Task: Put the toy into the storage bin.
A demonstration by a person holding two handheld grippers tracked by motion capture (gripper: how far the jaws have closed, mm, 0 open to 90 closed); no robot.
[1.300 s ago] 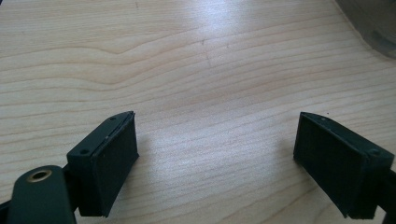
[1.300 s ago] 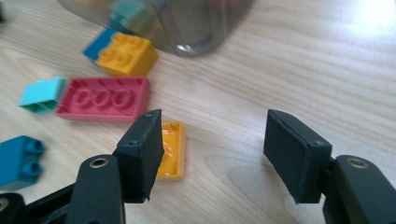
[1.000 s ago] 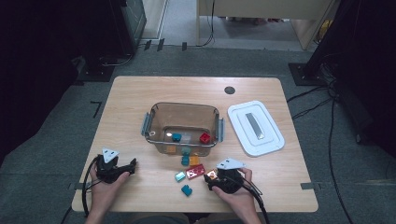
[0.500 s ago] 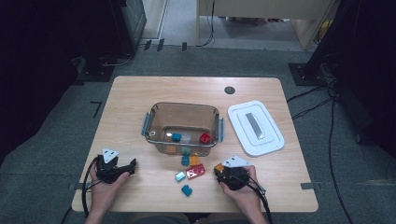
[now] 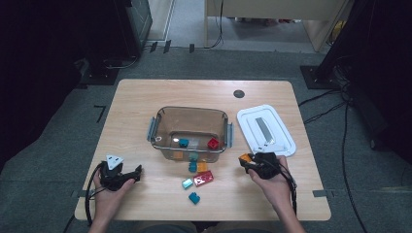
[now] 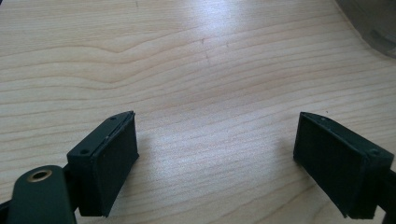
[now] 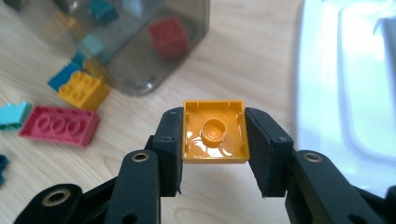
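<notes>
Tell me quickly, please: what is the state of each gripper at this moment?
Left gripper: open, nothing between its jaws, above bare wooden table.
Right gripper: shut on an orange brick, hollow underside facing the camera.

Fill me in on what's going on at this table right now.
A person at a wooden table holds a gripper in each hand. The right gripper is shut on an orange toy brick, held hollow side up above the table between the clear plastic bin and its white lid. The left gripper is open over bare wood. A few bricks already lie in the bin, among them a red brick. Others, such as a pink flat brick, remain loose in front of it.
</notes>
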